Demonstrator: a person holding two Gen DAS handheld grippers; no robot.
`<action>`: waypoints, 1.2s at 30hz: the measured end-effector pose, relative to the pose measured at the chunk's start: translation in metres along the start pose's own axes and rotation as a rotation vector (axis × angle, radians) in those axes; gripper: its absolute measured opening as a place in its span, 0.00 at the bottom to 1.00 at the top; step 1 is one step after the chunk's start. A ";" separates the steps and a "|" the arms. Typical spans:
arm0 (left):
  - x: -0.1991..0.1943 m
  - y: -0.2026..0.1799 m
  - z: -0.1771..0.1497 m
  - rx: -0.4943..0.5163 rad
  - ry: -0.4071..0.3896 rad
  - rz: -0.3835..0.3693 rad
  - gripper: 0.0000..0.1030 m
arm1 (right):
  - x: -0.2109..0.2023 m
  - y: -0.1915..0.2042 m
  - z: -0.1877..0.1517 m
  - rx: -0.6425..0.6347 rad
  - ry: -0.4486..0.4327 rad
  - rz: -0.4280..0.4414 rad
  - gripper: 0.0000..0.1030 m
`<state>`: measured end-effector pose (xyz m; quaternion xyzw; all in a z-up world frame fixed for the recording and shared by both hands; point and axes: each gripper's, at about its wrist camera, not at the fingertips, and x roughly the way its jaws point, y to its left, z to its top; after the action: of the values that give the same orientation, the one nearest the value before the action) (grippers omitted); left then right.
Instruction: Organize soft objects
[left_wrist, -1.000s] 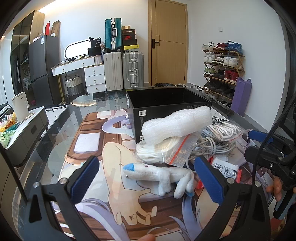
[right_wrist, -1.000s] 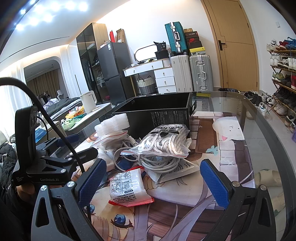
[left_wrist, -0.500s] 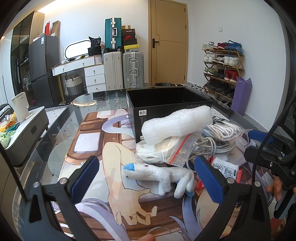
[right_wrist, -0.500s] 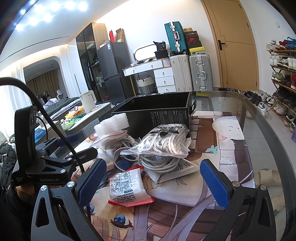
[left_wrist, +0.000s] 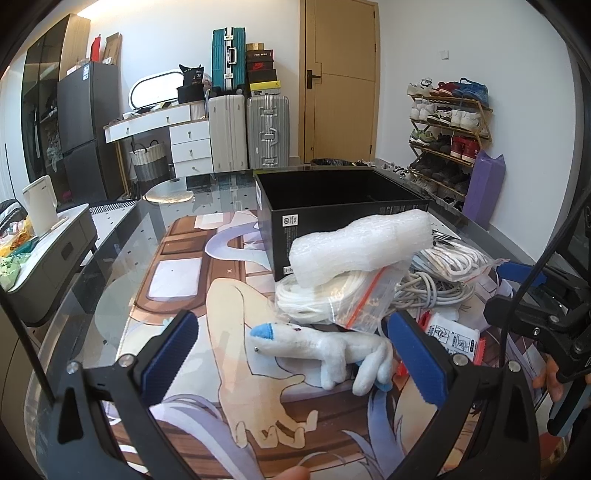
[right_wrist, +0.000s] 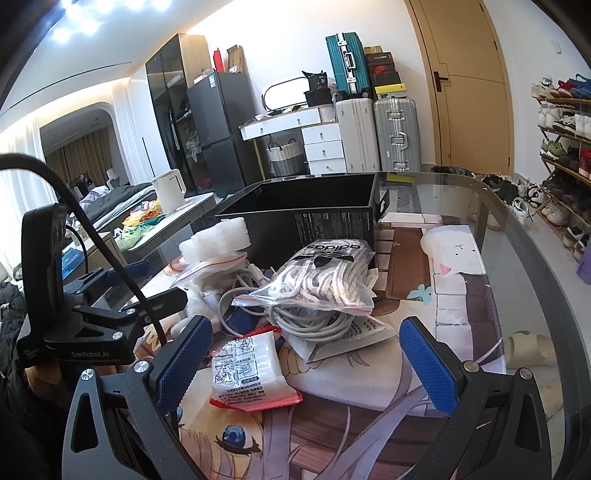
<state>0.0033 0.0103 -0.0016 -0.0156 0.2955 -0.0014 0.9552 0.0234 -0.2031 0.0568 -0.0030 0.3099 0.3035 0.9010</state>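
A glass table (left_wrist: 122, 258) covered with an anime-print mat holds a pile of soft things in front of an open black box (left_wrist: 332, 206).

In the left wrist view, the left gripper (left_wrist: 291, 343) hangs low over the table with its blue-padded jaws spread wide and nothing between them. Just ahead lies a white plush toy (left_wrist: 325, 350) with a blue tip, stretched sideways on the mat. Behind the toy sits a zip bag of white cord (left_wrist: 332, 299), and a roll of bubble wrap (left_wrist: 362, 251) rests on top of that bag, leaning against the box. Grey cable (left_wrist: 432, 291) lies in loops to the right.

In the right wrist view, the right gripper (right_wrist: 306, 354) is also wide open and empty. A red-edged packet (right_wrist: 247, 369) lies on the mat between its jaws, nearer the left pad, untouched. Beyond the packet, a bag of laces (right_wrist: 325, 277) printed with a sports logo tops the grey cable. The box stands behind, and the left gripper shows at the left edge.
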 end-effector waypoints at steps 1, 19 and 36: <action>0.001 0.000 0.001 0.000 0.004 -0.001 1.00 | 0.000 0.000 0.001 -0.001 0.002 -0.005 1.00; 0.000 0.001 0.021 -0.009 0.011 -0.049 1.00 | 0.008 0.003 0.028 -0.004 0.040 -0.055 1.00; 0.010 0.003 0.033 -0.024 0.040 -0.062 1.00 | 0.040 0.003 0.047 0.009 0.102 -0.106 0.99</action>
<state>0.0299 0.0145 0.0202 -0.0362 0.3140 -0.0279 0.9483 0.0732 -0.1696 0.0733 -0.0305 0.3563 0.2535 0.8988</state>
